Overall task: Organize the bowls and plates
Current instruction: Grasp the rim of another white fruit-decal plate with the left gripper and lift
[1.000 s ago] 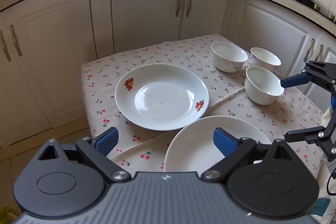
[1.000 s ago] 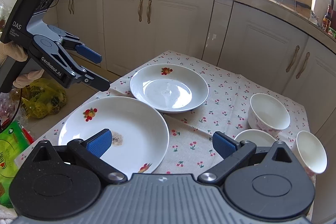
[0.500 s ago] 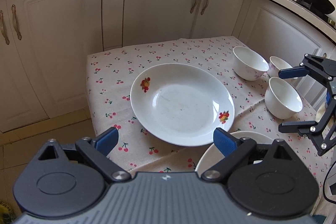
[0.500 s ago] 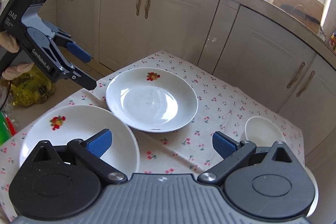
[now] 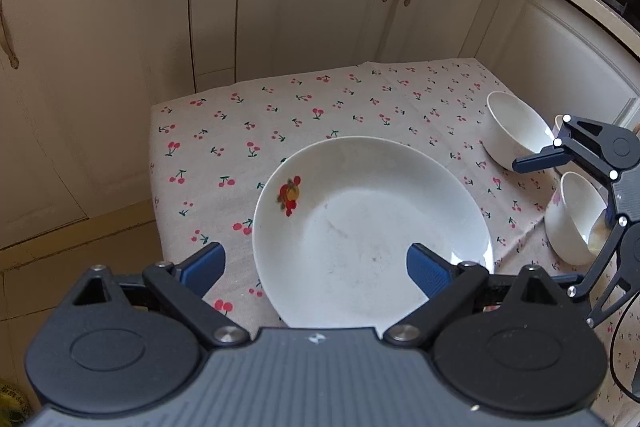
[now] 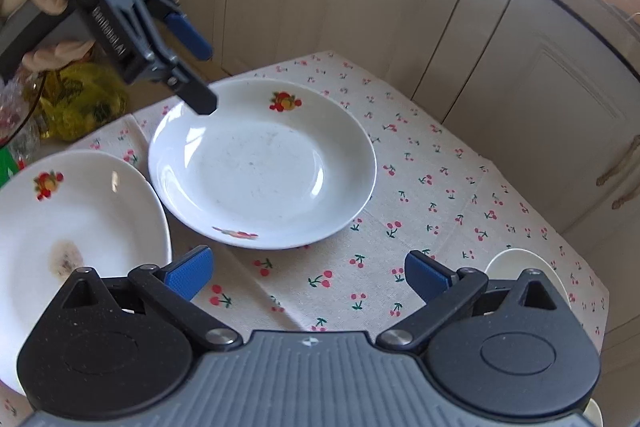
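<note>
Moved: my left gripper point(image 5: 316, 267) came closer over the far plate point(image 5: 370, 231), wide open, empty.
Right gripper point(image 6: 308, 277): wide open, holds nothing.
Near plate point(image 6: 80, 223): left, beside it.
2 bowls point(image 5: 516, 137): right.

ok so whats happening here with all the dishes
A person holds a two-finger gripper in each hand over a table with a cherry-print cloth, sorting plates and bowls. The left gripper is open and poised at the near rim of the far plate, not gripping it. The right gripper is open too, holding nothing. A second plate, with a brownish smear, sits beside the first, and white bowls stand apart at the table's other side.
</note>
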`<state>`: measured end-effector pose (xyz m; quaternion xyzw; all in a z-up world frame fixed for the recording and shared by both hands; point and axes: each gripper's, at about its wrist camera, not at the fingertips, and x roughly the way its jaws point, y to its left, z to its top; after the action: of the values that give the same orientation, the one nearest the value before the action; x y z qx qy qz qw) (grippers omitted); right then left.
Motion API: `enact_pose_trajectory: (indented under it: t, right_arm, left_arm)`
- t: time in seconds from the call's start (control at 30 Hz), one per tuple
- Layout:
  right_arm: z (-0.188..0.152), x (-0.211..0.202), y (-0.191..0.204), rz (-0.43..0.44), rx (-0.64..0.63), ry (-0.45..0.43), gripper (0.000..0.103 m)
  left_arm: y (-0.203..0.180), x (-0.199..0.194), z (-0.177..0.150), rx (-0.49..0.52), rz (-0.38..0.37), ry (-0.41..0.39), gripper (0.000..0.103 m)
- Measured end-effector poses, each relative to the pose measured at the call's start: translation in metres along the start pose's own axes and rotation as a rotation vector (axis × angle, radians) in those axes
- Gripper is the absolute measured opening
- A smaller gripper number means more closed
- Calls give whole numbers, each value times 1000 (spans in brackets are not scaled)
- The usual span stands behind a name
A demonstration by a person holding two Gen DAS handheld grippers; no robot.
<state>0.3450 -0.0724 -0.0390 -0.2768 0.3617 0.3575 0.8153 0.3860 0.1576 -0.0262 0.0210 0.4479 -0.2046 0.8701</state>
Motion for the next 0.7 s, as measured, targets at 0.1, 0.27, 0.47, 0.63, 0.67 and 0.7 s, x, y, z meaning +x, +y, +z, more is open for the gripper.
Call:
enact_pose_trajectory:
  t: [0.1, 0.27, 0.47, 0.63, 0.67, 0.7]
  right_arm:
    - [0, 9, -4, 15, -19, 16, 103]
    - [2, 20, -6, 53, -36, 31, 103]
    - [4, 32, -5, 103, -67, 48, 102]
    - [7, 43, -3, 144, -93, 55, 95]
    - [7, 44, -4, 153, -93, 51, 94]
    - [8, 45, -5, 163, -89, 47, 93]
  left_arm:
    - [3, 15, 8, -16, -23, 40, 97]
    - [4, 34, 15, -33, -42, 84, 97]
    - [7, 49, 18, -41, -71, 113, 96]
    - [10, 59, 23, -34, -97, 142, 95]
    - [10, 60, 24, -32, -97, 143, 95]
    - [11, 61, 25, -29, -101, 143, 95]
